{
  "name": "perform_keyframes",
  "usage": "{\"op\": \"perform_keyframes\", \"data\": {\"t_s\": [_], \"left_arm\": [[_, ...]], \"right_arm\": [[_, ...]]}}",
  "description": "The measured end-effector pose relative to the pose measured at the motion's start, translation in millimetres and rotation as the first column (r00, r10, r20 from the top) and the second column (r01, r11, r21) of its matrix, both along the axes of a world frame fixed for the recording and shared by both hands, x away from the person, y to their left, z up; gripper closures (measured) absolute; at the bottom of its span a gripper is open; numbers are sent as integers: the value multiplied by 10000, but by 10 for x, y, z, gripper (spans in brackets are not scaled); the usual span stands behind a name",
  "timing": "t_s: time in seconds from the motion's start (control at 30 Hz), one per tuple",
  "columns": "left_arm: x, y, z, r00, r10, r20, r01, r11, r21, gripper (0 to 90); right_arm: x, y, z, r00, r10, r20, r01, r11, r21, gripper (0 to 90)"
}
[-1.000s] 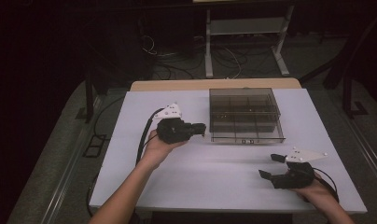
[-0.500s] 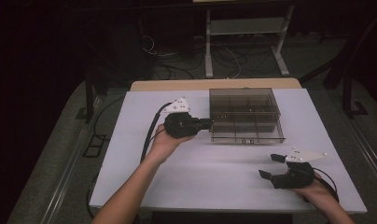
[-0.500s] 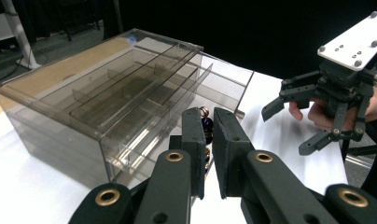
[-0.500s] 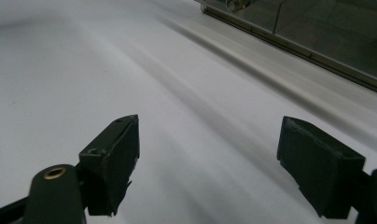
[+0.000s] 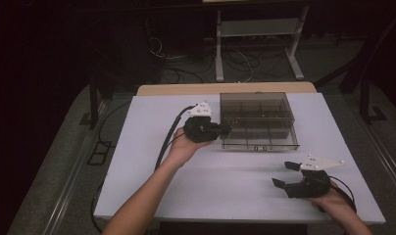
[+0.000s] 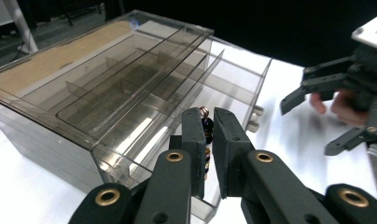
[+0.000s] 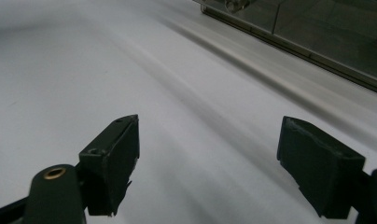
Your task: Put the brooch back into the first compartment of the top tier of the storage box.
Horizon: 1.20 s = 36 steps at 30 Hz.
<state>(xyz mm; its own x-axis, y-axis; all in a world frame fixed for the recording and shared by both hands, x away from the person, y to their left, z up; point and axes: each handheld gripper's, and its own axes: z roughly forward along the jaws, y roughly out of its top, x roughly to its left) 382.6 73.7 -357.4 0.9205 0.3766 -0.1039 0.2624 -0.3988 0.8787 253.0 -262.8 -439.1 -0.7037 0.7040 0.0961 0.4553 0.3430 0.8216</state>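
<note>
1. Since the earlier high view, my left gripper (image 5: pixel 224 130) has slid toward three o'clock across the white worktop (image 5: pixel 152 147) and now sits at the left wall of the smoky clear plastic compartment box (image 5: pixel 257 120); my right gripper (image 5: pixel 285 175) has kept its place at about five o'clock on the worktop.
2. In the left gripper view, its jaws stand almost together, clamped on a small dark bead-like piece with a coppery tip (image 6: pixel 205 125). What the piece is exactly I cannot tell; it is too small and half hidden by the pads.
3. That piece hangs just at the box's near corner, over or beside an end compartment; I cannot tell which.
4. The box's lid looks shut from above, with the latch (image 5: pixel 259 148) at its six o'clock face, though the left gripper view suggests an open edge near the jaws. I leave that undecided.
5. My right gripper rests low on the worktop with its jaws wide apart and nothing between them.
6. My judgement: pickup and carry are done. Left to do: ease the piece into a compartment, release it, and withdraw. The right gripper may be needed to steady the box or its lid.
</note>
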Motion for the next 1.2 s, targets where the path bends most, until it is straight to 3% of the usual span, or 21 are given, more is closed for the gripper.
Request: {"op": "perform_keyframes", "data": {"t_s": [0.2,0.43,1.07,1.2], "left_arm": [[27,-86,-51,9999,138,64,-141,9989,440,825],[58,-157,-127,10000,34,-56,-31,9979,642,822],[105,-363,-267,9994,-111,-329,143,9951,973,816],[110,-373,-280,9992,-87,-384,122,9957,913,769]], "right_arm": [[-1,-3,0,10000,-12,3,12,10000,12,205],[-2,-4,0,10000,-18,8,18,10000,10,205],[-4,-12,3,10000,-25,21,25,10000,-1,205],[-4,-13,2,10000,-18,11,18,10000,-6,205]]}}
